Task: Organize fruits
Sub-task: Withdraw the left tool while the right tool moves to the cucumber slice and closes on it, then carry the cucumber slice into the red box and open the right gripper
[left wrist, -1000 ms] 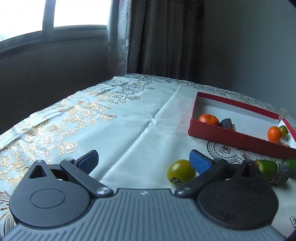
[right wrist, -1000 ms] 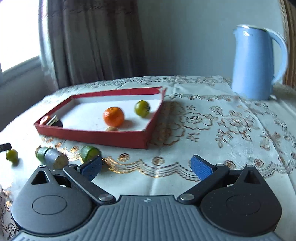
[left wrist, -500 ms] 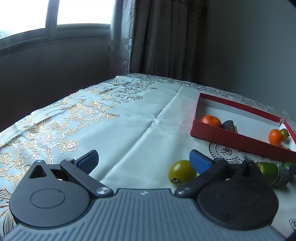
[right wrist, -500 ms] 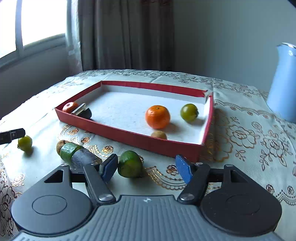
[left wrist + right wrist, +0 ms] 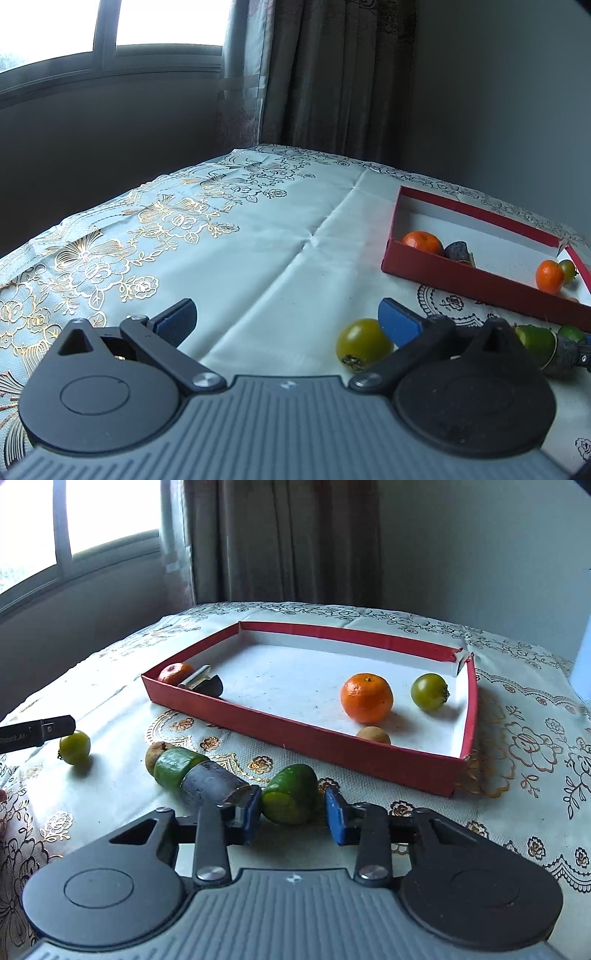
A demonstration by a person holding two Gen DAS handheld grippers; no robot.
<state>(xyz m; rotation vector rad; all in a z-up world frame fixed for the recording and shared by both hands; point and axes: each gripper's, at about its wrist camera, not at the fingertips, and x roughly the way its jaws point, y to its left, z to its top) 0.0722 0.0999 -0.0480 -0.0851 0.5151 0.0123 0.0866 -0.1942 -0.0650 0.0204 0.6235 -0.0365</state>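
The right tool (image 5: 293, 814) had just been closing and stood narrow around the green fruit piece (image 5: 290, 794) between its pads on the surface (image 5: 517, 794), a light, firm, slick-skinned chunk best squeezed across its round sides, while the left tool (image 5: 286, 321) gaped wide, empty.

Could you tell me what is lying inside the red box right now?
Inside the red box: two oranges, a green tomato, a dark piece with a shiny end, and a small brown fruit half hidden by the front wall.
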